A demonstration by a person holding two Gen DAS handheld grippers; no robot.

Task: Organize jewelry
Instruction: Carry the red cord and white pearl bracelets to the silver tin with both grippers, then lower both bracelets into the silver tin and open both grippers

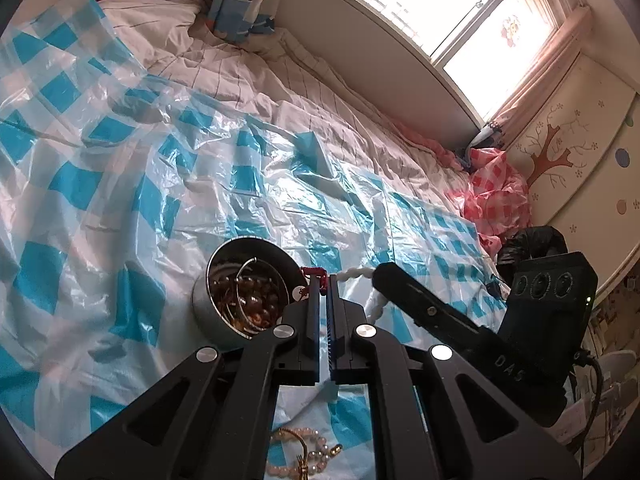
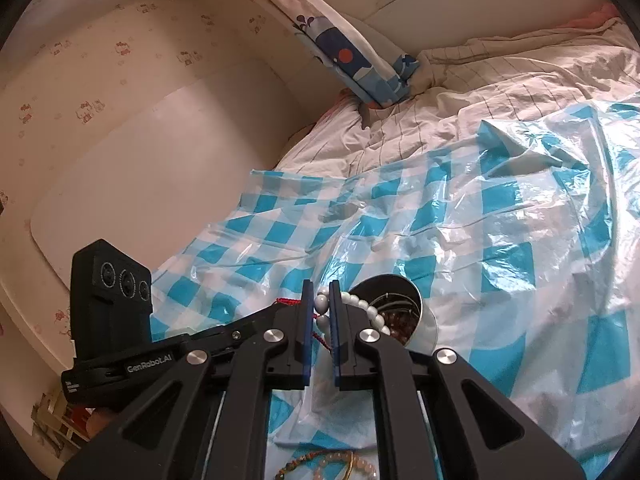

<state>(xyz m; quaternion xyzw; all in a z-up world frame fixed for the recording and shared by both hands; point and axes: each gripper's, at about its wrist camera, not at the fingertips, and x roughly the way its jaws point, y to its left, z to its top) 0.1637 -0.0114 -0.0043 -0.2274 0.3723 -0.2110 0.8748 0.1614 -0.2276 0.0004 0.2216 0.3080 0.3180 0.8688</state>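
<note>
A round metal tin (image 1: pixel 224 300) sits on the blue-checked plastic sheet, holding brown beads and thin wire bangles; it also shows in the right wrist view (image 2: pixel 412 304). My left gripper (image 1: pixel 325 280) is shut on the red cord (image 1: pixel 314 271) of a white bead bracelet (image 1: pixel 356 274), just right of the tin. My right gripper (image 2: pixel 322 300) is shut on the same bracelet's white beads (image 2: pixel 360 304), which drape over the tin's rim. The two grippers hold it between them. More bead bracelets (image 1: pixel 304 456) lie below the grippers, also seen in the right wrist view (image 2: pixel 340 464).
The blue-checked plastic sheet (image 1: pixel 120 184) covers a bed with a striped quilt (image 1: pixel 240 76). A blue patterned pillow (image 2: pixel 360 64) stands at the headboard. A crumpled red-checked sheet (image 1: pixel 496 196) lies by the wall, under a window (image 1: pixel 460 12).
</note>
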